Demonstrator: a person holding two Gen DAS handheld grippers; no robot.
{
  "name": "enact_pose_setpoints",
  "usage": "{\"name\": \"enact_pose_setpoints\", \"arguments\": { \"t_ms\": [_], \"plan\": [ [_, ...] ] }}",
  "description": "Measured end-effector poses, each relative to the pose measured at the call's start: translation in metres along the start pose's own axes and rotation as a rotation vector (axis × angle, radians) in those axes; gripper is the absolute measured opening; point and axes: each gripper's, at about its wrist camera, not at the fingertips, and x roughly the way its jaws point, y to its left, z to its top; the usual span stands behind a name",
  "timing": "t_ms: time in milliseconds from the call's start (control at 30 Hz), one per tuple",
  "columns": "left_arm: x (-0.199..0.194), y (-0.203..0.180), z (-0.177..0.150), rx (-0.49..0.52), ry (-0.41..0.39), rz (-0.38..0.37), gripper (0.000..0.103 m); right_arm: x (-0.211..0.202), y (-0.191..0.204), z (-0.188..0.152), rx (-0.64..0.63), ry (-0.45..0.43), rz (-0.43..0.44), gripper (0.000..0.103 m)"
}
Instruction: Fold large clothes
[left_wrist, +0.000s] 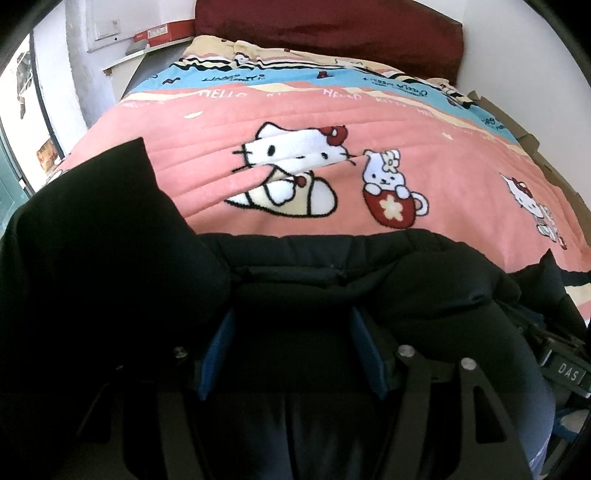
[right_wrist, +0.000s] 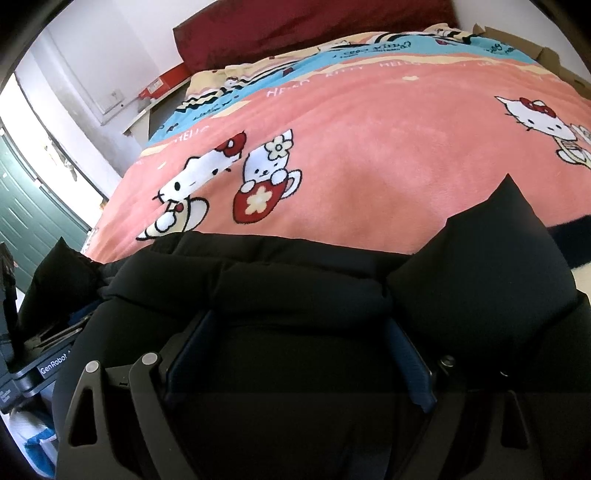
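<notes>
At the near edge of the pink blanket (left_wrist: 369, 122), left gripper (left_wrist: 291, 350) and right gripper (right_wrist: 299, 354) each pinched bulky black padded garment (left_wrist: 332, 266) between half-spread and wide-spread jaws respectively; slick bunched fabric could slip free.

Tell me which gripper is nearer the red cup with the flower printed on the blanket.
Left, though only by a judgement. The left gripper sits just left of below the red cup. The right gripper sits well to the cup's right. Both hold the black garment.

garment: black padded jacket (left_wrist: 332, 266) | state: bunched, thick folds | place: near edge of bed | collar: probably the raised ridge
</notes>
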Motion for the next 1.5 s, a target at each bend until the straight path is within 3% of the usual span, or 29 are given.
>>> {"name": "enact_pose_setpoints", "arguments": {
  "t_ms": [200, 333, 533, 633, 733, 833, 1067, 1500],
  "plan": [
    [-0.009, -0.004, -0.001, 0.012, -0.008, 0.026, 0.061, -0.002, -0.001, -0.002, 0.003, -0.014, 0.013, 0.088],
    [-0.037, -0.007, -0.002, 0.031, -0.038, 0.056, 0.061, -0.019, 0.002, -0.004, -0.007, -0.036, 0.011, 0.088],
    [-0.106, 0.009, -0.01, 0.022, -0.15, 0.086, 0.061, -0.079, 0.013, -0.008, -0.058, -0.085, -0.024, 0.088],
    [-0.125, 0.026, -0.02, 0.021, -0.166, 0.131, 0.061, -0.109, 0.011, -0.018, -0.076, -0.114, -0.022, 0.088],
    [-0.113, 0.047, -0.033, -0.002, -0.11, 0.166, 0.061, -0.124, 0.003, -0.03, -0.071, -0.124, -0.026, 0.088],
    [-0.097, 0.065, -0.044, -0.023, -0.088, 0.172, 0.061, -0.112, -0.008, -0.04, -0.066, -0.082, -0.064, 0.088],
    [-0.089, 0.058, -0.065, 0.005, -0.167, 0.202, 0.062, -0.088, -0.023, -0.057, -0.059, -0.069, -0.05, 0.089],
    [-0.085, 0.063, -0.079, -0.042, -0.25, 0.157, 0.062, -0.074, -0.034, -0.064, -0.027, -0.095, -0.006, 0.091]
  ]
}}
